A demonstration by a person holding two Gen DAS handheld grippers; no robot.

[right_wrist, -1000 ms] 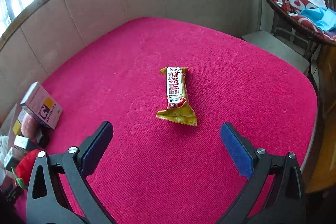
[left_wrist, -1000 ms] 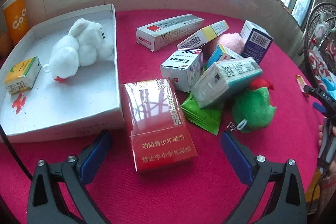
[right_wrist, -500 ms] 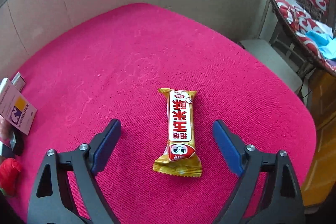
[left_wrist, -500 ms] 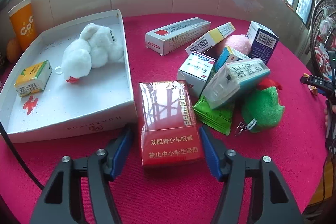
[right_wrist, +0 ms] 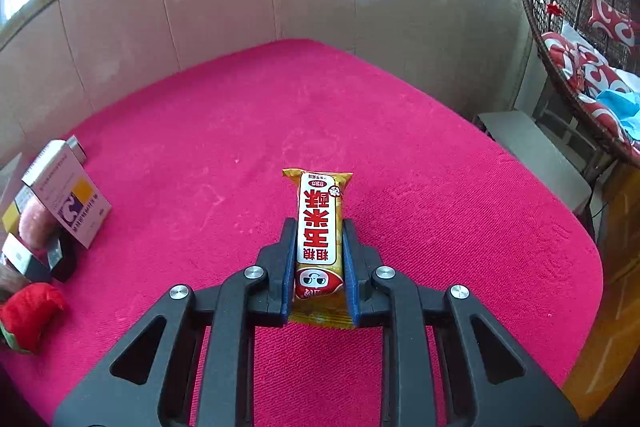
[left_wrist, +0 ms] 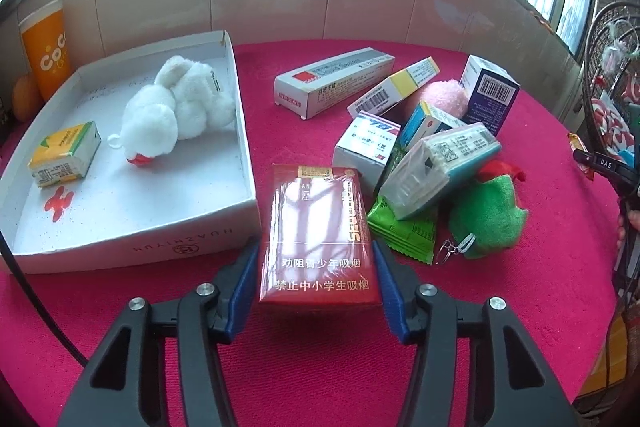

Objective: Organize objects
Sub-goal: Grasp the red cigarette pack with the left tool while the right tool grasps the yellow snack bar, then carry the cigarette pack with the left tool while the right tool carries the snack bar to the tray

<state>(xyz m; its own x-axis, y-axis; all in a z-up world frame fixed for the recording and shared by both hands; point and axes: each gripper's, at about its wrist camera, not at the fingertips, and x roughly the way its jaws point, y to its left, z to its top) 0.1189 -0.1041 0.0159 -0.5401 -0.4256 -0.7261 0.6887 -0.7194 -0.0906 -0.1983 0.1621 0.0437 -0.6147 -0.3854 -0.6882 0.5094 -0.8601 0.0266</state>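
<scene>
Both claws have just been closing since the earlier frames, each with a thing between its jaws: the left claw [left_wrist: 316,281] now has its blue pads on the two long sides of the flat red cellophane-wrapped cigarette pack [left_wrist: 318,233], and the right claw [right_wrist: 319,267] is clamped on the sides of the yellow snack bar in a foil wrapper [right_wrist: 319,239].

On the worktop with the magenta towel cover [left_wrist: 280,367], the shallow white cardboard tray [left_wrist: 132,251] lies just to the left and ahead of the left claw, its near wall beside the left pad. Inside it are already a white plush rabbit [left_wrist: 172,115] and a small yellow-green carton [left_wrist: 64,155], so I judge that the sorting is begun but not far along.

To the right and ahead of the left claw a heap is not yet sorted: a long white and grey tube box [left_wrist: 332,83], a white box with a yellow band [left_wrist: 394,93], a dark blue box with a barcode [left_wrist: 490,95], a green plush toy [left_wrist: 486,219], a pink plush ball [left_wrist: 444,97], a green sachet [left_wrist: 402,231] and some smaller cartons.

The snack bar lies alone, far from the tray, and both gripped things must probably go there.
</scene>
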